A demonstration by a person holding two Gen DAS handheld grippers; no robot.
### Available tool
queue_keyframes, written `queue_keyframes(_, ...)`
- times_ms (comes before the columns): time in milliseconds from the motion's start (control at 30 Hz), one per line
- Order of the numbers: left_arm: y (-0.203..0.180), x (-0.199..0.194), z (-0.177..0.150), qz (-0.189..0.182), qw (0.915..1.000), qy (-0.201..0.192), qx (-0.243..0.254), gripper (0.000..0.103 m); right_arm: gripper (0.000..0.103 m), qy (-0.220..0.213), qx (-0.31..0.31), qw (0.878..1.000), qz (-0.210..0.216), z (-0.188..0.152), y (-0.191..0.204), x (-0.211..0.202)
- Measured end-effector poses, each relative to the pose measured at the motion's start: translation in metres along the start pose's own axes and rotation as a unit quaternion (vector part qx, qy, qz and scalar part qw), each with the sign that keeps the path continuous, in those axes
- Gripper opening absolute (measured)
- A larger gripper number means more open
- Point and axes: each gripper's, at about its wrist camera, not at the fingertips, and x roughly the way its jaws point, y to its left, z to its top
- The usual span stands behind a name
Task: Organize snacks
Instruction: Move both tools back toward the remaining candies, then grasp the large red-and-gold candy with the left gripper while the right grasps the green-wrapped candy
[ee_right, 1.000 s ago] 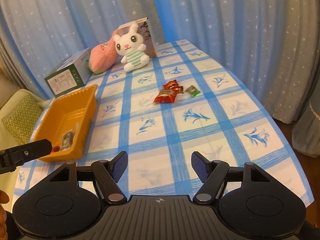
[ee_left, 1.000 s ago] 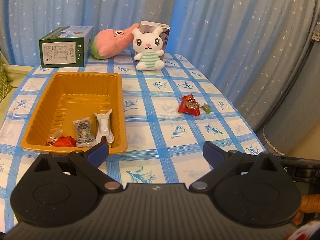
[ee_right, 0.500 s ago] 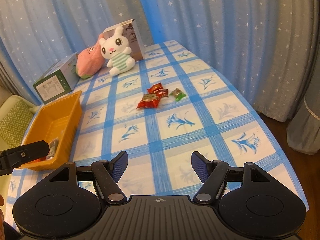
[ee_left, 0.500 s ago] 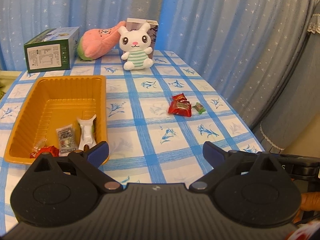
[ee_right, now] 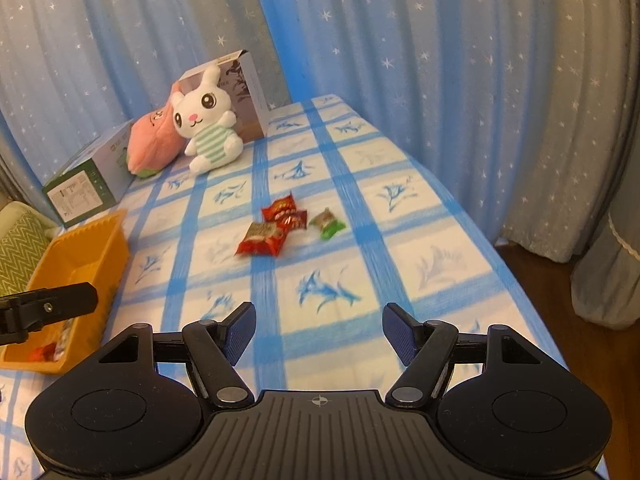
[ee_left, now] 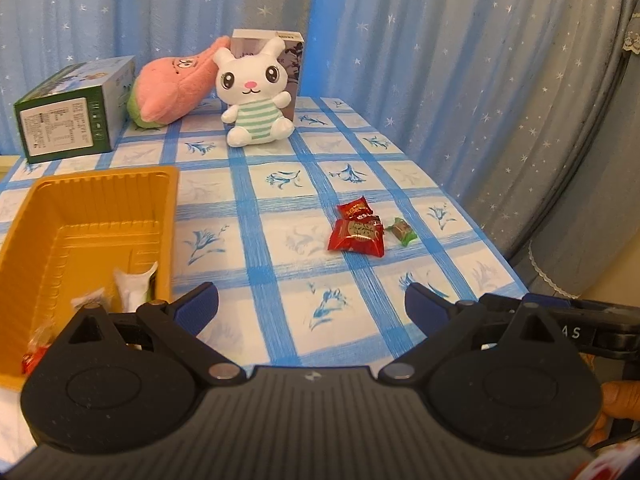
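Observation:
Three loose snacks lie together mid-table: a large red packet, a smaller red packet behind it, and a green candy to the right. An orange tray at the left holds a white packet and several small snacks. My left gripper is open and empty, hovering over the cloth short of the snacks. My right gripper is also open and empty, nearer than the snacks.
At the table's far end stand a green box, a pink plush, a white bunny plush and a grey carton. Blue starry curtains surround the table. The table's right edge drops to a wooden floor.
Both grippers have slid rightward and slightly lower over the table; the tray has shifted left in both views and the snack pile now sits closer to centre. Jaws unchanged.

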Motion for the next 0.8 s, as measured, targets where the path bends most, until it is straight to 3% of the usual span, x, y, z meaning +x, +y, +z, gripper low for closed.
queue_keyframes(533,-0.021,0.112,0.022,-0.016,0.9991,0.036,0.017,0.093,0.069,0.006,-0.014,1.000,0.023,0.035,-0.030,0.084)
queue_keyframes(800,-0.033,0.156,0.032,-0.032,0.9982,0.042,0.030,0.090,0.054,0.007,-0.025,1.000,-0.011,0.048,-0.045,0.111)
